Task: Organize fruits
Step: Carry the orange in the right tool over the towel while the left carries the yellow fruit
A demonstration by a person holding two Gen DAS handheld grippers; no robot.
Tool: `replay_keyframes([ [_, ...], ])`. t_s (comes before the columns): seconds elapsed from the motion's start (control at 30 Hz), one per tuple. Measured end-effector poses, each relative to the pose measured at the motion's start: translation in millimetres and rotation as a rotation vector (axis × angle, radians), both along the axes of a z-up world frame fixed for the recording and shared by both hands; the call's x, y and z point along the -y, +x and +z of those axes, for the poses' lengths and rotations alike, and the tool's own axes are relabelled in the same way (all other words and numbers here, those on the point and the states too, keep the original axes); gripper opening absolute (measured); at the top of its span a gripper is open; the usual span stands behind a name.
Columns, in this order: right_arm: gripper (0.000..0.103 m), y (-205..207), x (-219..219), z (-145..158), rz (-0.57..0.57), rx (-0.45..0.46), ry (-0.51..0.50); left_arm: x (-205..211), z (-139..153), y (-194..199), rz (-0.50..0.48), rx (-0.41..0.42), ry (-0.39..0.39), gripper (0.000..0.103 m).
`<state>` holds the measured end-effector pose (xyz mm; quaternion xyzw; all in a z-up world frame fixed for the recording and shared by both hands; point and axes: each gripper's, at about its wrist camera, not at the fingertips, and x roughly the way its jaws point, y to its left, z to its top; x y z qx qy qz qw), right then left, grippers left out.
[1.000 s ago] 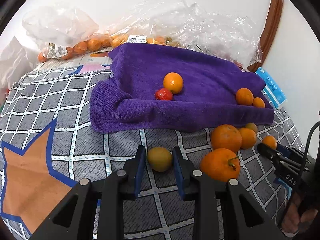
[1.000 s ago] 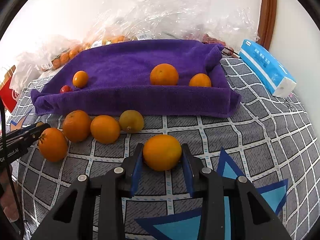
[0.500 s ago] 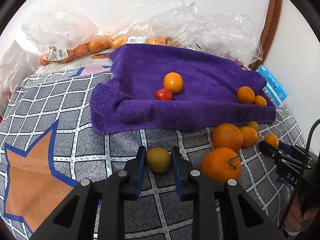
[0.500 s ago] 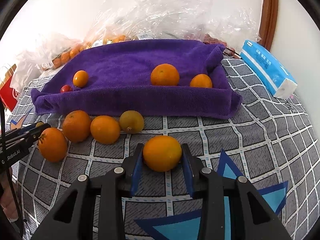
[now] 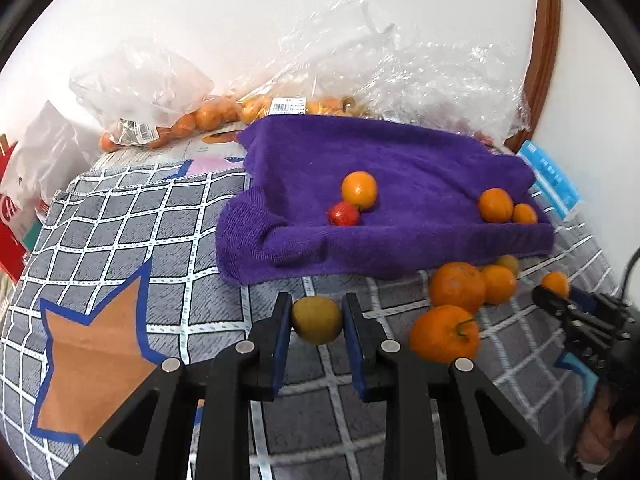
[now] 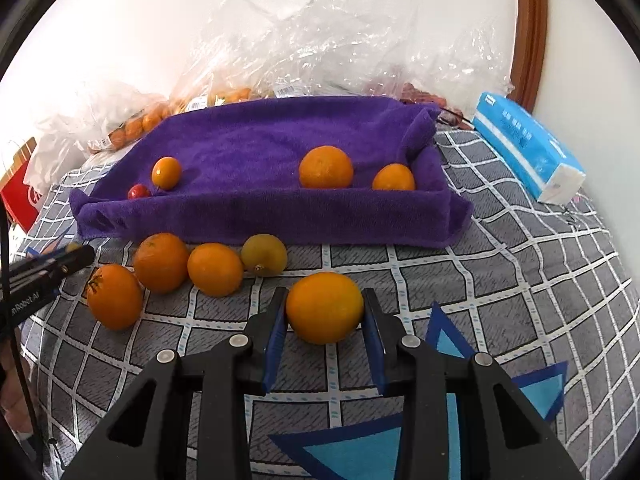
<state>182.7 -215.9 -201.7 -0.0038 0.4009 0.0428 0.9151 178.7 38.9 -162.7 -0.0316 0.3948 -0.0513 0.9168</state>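
My left gripper (image 5: 316, 320) is shut on a small yellow-green fruit (image 5: 317, 319), held just above the patterned cloth in front of the purple towel (image 5: 400, 160). My right gripper (image 6: 325, 309) is shut on a large orange (image 6: 325, 307). On the towel lie an orange (image 5: 359, 190), a small red fruit (image 5: 343, 214) and two more oranges (image 5: 496, 205) at its right end. Several oranges (image 6: 160, 262) and a yellow-green fruit (image 6: 264, 254) lie loose in front of the towel.
Clear plastic bags of oranges (image 5: 200, 120) are piled along the wall behind the towel. A blue tissue pack (image 6: 528, 152) lies at the right. A red box (image 6: 20, 192) stands at the left edge. The bed has a grey checked cover (image 6: 520, 280).
My left gripper has lifted the yellow-green fruit slightly and drawn a little toward the towel. The right gripper still holds the large orange in nearly the same spot.
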Motion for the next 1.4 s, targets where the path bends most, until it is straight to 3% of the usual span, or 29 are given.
replay_keyframes([
  [0.3,0.035,-5,-1,44,0.006,0.080,0.038,0,41,-5,0.009,0.057,-0.028,0.025],
  [0.63,0.035,29,-5,67,-0.002,0.117,0.077,-2,59,38,0.043,0.092,-0.011,0.025],
  [0.9,0.035,68,-15,62,-0.001,0.111,0.084,1,48,74,0.024,0.089,-0.032,0.025],
  [1.27,0.035,87,-16,47,-0.002,0.129,0.138,-8,26,80,0.025,0.080,-0.078,0.025],
  [1.4,0.035,85,-18,41,0.004,0.139,0.073,-5,19,83,0.013,0.074,-0.067,0.025],
])
